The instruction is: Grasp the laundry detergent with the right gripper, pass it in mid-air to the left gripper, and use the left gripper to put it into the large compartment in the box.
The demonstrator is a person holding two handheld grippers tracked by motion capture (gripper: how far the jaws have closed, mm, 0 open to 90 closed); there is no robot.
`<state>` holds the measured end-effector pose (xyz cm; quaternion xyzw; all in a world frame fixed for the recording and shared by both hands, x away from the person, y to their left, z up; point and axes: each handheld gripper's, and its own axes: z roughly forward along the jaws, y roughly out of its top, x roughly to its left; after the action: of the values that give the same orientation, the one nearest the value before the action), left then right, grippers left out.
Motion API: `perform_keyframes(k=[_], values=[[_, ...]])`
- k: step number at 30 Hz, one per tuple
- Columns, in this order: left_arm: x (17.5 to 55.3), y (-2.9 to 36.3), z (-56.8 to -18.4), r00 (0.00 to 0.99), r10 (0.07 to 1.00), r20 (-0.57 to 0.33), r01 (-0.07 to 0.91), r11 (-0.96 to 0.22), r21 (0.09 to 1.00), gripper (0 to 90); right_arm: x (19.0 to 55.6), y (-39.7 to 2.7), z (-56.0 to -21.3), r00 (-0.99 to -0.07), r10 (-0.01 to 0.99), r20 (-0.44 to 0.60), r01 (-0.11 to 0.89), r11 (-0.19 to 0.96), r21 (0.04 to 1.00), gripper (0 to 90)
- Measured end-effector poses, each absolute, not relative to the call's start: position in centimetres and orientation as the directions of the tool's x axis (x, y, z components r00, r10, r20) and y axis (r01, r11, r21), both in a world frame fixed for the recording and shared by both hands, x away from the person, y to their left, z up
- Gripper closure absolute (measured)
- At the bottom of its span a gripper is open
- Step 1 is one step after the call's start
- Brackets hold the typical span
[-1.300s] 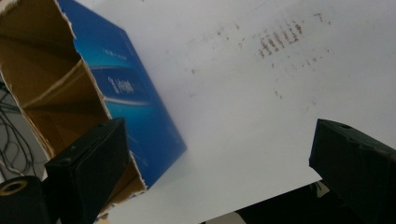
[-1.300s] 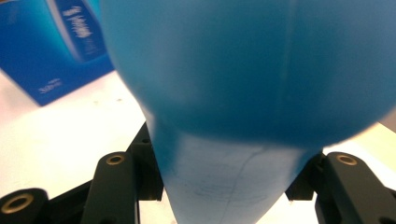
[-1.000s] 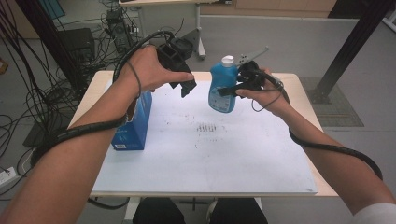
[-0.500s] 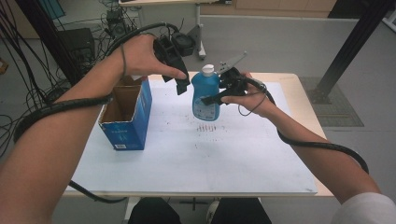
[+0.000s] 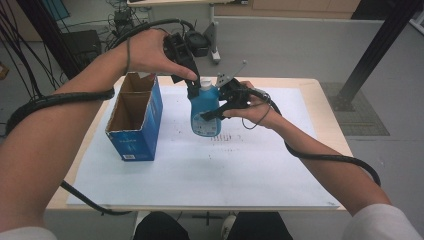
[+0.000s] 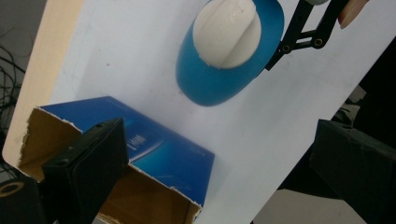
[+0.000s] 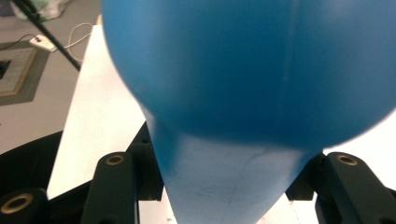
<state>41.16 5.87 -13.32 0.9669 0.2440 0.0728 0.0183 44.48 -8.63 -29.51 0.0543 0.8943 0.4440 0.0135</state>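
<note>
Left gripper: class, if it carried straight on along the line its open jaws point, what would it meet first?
Most likely the blue bottle, at its white cap, which lies ahead between the open jaws of the left gripper in the left gripper view. The open blue box sits off to the side. Depth is unclear.

My tabletop (image 5: 320,90) is pale wood under a white sheet (image 5: 240,170). Grey floor (image 5: 300,45) spreads beyond it. Black cables (image 5: 30,45) tangle at the far left, a dark post (image 5: 372,55) leans at the right beside a floor mat (image 5: 365,112). The light is even.
</note>
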Motion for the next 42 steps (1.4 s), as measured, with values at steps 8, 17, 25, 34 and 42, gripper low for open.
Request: perform_keyframes(k=[8, 17, 25, 34, 42], values=[[40.9, 5.8, -13.2, 0.880, 0.458, 0.126, 0.456, -0.889, 0.045, 4.7, 43.6, -7.7, -29.0, -0.998, 0.069, 0.015, 0.053, 0.598, 0.800, 44.2], [40.2, 4.8, -13.5, 0.901, 0.418, 0.112, 0.417, -0.908, 0.032, 4.8, 42.6, -7.3, -29.1, -0.999, 0.042, 0.024, 0.044, 0.595, 0.803, 44.2], [40.0, 4.4, -14.0, 0.911, 0.396, 0.113, 0.397, -0.918, 0.016, 4.8, 42.3, -7.2, -28.6, -1.000, 0.029, 0.009, 0.025, 0.587, 0.809, 44.2], [40.3, 4.5, -14.7, 0.924, 0.380, 0.044, 0.379, -0.925, 0.030, 4.8, 41.7, -6.8, -28.0, -1.000, 0.004, 0.006, 0.007, 0.588, 0.809, 44.1], [40.4, 4.6, -15.1, 0.928, 0.372, 0.021, 0.371, -0.928, 0.033, 4.7, 41.5, -6.7, -27.4, -1.000, -0.012, 0.013, 0.004, 0.573, 0.819, 44.1]])
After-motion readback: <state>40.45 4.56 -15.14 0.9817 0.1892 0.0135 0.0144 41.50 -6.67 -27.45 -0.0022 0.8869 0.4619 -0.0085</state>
